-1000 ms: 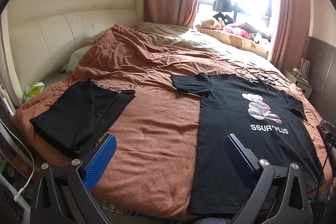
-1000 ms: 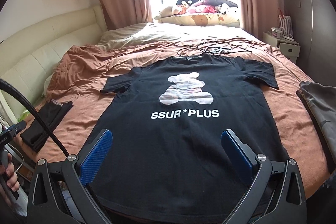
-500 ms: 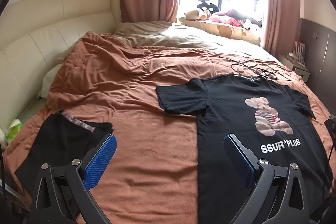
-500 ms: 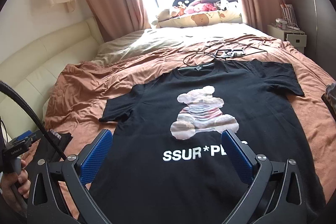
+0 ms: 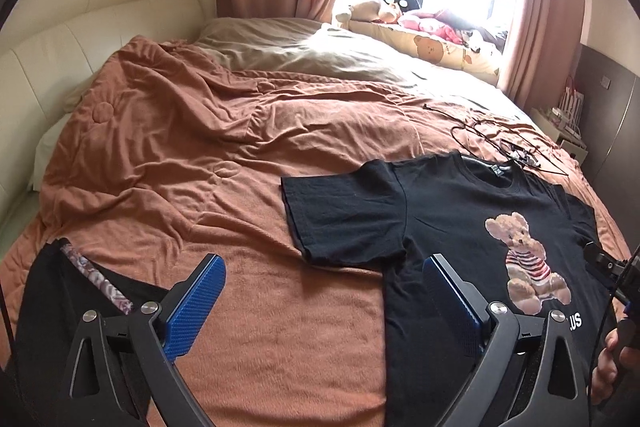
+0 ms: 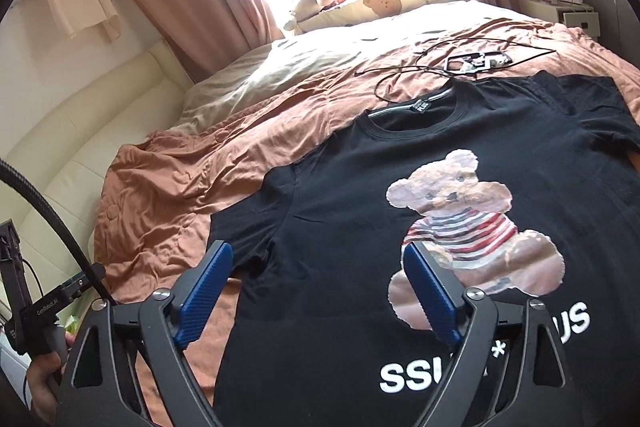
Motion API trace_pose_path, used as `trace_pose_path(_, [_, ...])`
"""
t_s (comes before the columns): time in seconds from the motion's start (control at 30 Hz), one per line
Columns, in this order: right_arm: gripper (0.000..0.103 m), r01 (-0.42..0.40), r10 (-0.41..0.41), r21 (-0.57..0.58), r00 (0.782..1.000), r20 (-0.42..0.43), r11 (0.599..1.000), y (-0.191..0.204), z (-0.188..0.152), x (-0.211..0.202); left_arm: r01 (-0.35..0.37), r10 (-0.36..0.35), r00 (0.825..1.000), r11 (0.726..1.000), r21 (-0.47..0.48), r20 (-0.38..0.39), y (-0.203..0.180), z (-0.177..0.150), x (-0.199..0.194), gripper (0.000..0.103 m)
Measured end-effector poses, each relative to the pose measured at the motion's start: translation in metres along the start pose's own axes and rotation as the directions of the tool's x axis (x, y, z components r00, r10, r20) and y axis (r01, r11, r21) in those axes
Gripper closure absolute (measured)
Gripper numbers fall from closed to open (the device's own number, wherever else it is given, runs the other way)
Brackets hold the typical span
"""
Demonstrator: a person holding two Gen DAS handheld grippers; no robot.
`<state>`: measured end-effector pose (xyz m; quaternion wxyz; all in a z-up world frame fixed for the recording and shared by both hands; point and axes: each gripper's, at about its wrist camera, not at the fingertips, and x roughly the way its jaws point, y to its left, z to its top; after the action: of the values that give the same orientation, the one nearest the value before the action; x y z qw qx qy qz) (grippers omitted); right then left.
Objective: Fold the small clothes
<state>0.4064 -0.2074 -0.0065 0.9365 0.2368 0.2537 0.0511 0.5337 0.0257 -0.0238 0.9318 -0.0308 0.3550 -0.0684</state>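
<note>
We count one black T-shirt (image 5: 460, 211) at four o'clock, one folded dark garment (image 5: 60, 303) at eight o'clock, two open-jawed grippers, one brown blanket (image 5: 200, 147) and one tangled cable (image 5: 496, 143) at two o'clock.

I saw the black bear-print T-shirt (image 6: 460, 195) spread flat, face up, filling the frame's lower right; folded black garment (image 5: 60, 307) lower left.
</note>
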Motion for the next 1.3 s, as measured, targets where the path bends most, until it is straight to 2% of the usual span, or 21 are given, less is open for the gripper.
trace_pose_path(0.07, [0.024, -0.006, 0.006, -0.005, 1.0, -0.025, 1.0, 0.001, 0.006, 0.021, 0.008, -0.008, 1.0, 1.0, -0.016, -0.016, 0.004, 0.007, 0.019, 0.011])
trace_pose_path(0.13, [0.028, -0.021, 0.022, 0.016, 0.998, -0.052, 1.0, -0.002, 0.01, 0.044, 0.003, -0.004, 0.999, 1.0, -0.024, -0.045, 0.005, 0.012, 0.039, 0.023])
trace_pose_path(0.27, [0.046, -0.049, 0.057, 0.075, 0.992, -0.11, 0.996, -0.004, 0.022, 0.092, 0.017, -0.022, 0.996, 0.998, -0.059, -0.09, 0.01, 0.02, 0.078, 0.03])
trace_pose_path(0.43, [0.057, -0.095, 0.11, 0.1, 0.982, -0.155, 0.99, -0.004, 0.038, 0.14, 0.017, -0.029, 0.99, 0.996, -0.082, -0.14, 0.013, 0.026, 0.121, 0.04])
trace_pose_path(0.67, [0.075, -0.163, 0.187, 0.131, 0.962, -0.2, 0.978, -0.001, 0.039, 0.199, -0.018, -0.005, 0.976, 0.994, -0.105, -0.217, 0.026, 0.024, 0.177, 0.046])
trace_pose_path(0.87, [0.085, -0.192, 0.249, 0.233, 0.936, -0.25, 0.954, -0.013, 0.031, 0.24, -0.047, 0.007, 0.959, 0.99, -0.133, -0.283, 0.04, 0.016, 0.22, 0.046])
trace_pose_path(1.0, [0.089, -0.217, 0.289, 0.27, 0.919, -0.268, 0.938, -0.011, 0.026, 0.258, -0.051, -0.003, 0.945, 0.986, -0.157, -0.326, 0.045, 0.009, 0.242, 0.056])
trace_pose_path(1.07, [0.09, -0.22, 0.301, 0.281, 0.909, -0.288, 0.934, -0.01, 0.021, 0.267, -0.059, 0.002, 0.948, 0.984, -0.168, -0.32, 0.046, 0.007, 0.244, 0.058])
trace_pose_path(1.1, [0.091, -0.218, 0.303, 0.286, 0.905, -0.298, 0.933, -0.009, 0.018, 0.27, -0.064, 0.006, 0.949, 0.983, -0.172, -0.315, 0.045, 0.007, 0.244, 0.062])
trace_pose_path(1.13, [0.091, -0.217, 0.306, 0.29, 0.902, -0.306, 0.932, -0.007, 0.015, 0.273, -0.058, -0.001, 0.949, 0.982, -0.179, -0.314, 0.044, 0.008, 0.243, 0.075])
trace_pose_path(1.23, [0.094, -0.217, 0.31, 0.297, 0.898, -0.314, 0.93, -0.001, 0.01, 0.279, -0.028, -0.034, 0.945, 0.983, -0.183, -0.324, 0.04, 0.012, 0.241, 0.097])
trace_pose_path(1.3, [0.094, -0.235, 0.331, 0.301, 0.887, -0.322, 0.924, 0.004, 0.01, 0.282, 0.003, -0.063, 0.949, 0.981, -0.193, -0.309, 0.038, 0.018, 0.236, 0.097])
